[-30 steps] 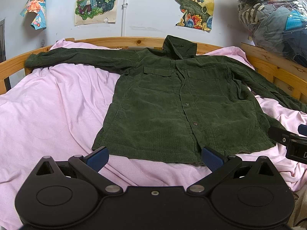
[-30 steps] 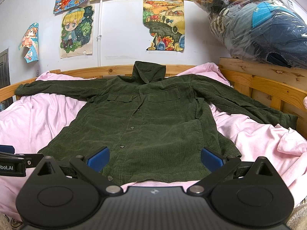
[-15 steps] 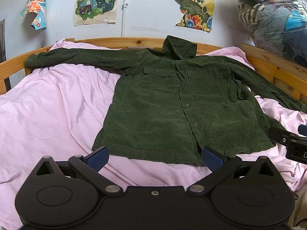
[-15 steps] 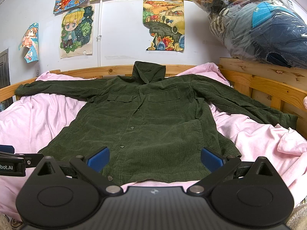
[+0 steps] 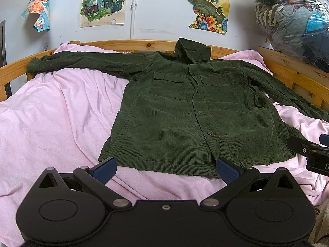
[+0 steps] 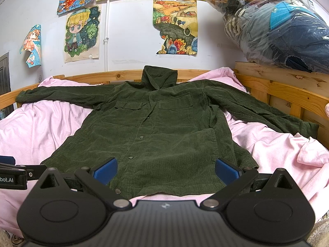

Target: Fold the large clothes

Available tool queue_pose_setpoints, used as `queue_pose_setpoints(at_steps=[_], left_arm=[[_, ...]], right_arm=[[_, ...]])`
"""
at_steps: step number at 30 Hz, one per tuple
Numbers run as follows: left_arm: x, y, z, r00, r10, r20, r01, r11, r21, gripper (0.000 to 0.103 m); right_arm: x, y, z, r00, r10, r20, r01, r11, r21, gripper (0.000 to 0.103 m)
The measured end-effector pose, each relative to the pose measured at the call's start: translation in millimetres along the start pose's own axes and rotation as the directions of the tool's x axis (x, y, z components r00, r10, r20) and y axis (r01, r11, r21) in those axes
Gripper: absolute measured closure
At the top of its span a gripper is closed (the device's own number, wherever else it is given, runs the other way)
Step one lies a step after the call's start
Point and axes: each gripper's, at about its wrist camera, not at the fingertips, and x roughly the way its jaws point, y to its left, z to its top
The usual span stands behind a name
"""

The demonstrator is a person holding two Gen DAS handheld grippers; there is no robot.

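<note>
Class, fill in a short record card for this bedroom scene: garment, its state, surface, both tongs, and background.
garment: dark green corduroy jacket, hooded, with chest pockets
state: laid flat, front up, buttoned, both sleeves spread out, unfolded
surface: pink sheet on a wooden bed frame
left tongs: open, near the hem, holding nothing
right tongs: open, over the hem, holding nothing
background: posters on the wall; plastic bag of clothes at right
</note>
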Motion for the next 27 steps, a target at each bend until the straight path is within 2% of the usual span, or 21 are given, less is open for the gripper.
queue_pose_setpoints(at_steps=[21,24,27], left_arm=[[2.7,-2.6,-2.0,1.000,0.003,-0.018,-0.003,1.000,0.002,0.001],[4.9,-3.7,1.1,0.999,0.026,-0.033,-0.026,1.000,0.004,0.001],[10.6,-4.9,11.8,0.999,0.030,-0.045,-0.029,0.999,0.013,0.001]], right_arm=[[5.9,0.9,-4.6,1.000,-0.012,0.007,0.012,1.000,0.008,0.000],[5.0,-7.0,-4.2,1.000,-0.026,0.006,0.026,0.998,0.059,0.000],[6.2,-34.1,8.1,0.999,-0.017,-0.036,0.023,0.983,0.183,0.000]])
